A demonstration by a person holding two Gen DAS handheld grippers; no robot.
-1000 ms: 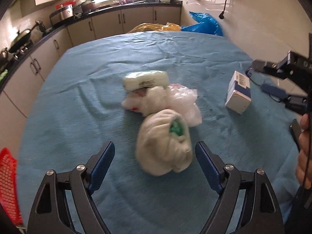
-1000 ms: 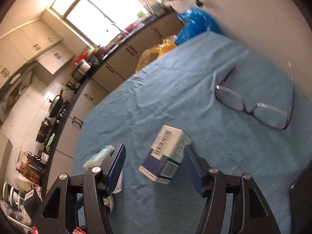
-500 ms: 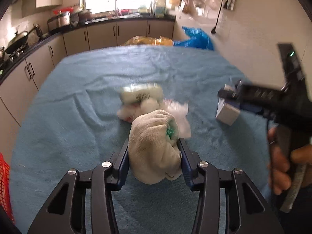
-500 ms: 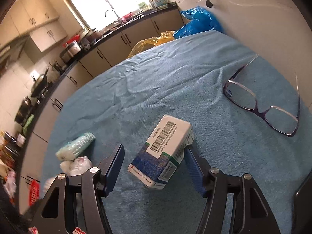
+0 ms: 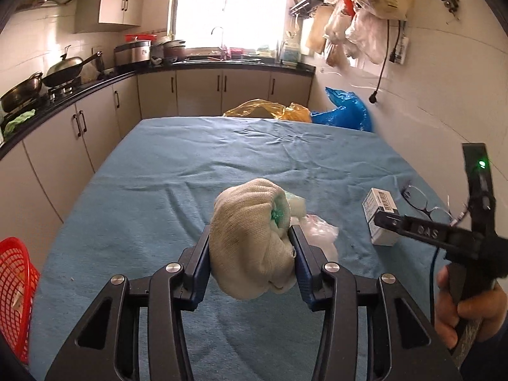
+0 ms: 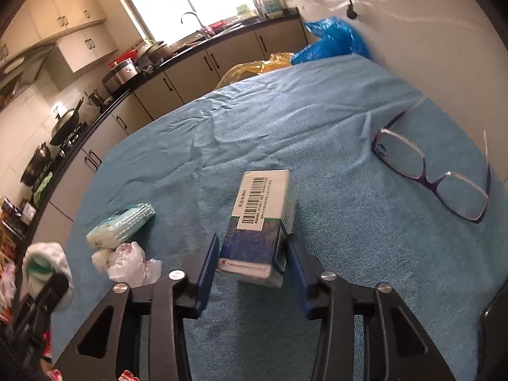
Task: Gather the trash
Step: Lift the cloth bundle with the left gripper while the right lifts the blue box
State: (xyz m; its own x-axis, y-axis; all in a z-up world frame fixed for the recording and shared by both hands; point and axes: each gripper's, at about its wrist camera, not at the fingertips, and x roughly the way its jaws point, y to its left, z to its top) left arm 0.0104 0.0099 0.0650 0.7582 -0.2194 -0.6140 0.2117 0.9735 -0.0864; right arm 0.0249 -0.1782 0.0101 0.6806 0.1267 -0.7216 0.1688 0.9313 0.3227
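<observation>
Red basket left view only; tissue pack right view only.

Item count, as visible:

- Grippers: two. The left gripper and the right gripper.
- Rolled cream cloth bundle: one.
- Small carton with barcode: one.
- Tissue packet: one.
- Crumpled clear plastic wrapper: one.
- Pair of glasses: one.
- Blue tablecloth: one.
- Red basket: one, at the table's left edge.
- Plastic bags beyond the far end of the table: two, one yellow bag and one blue bag.
- Woks on the stove: two.
</observation>
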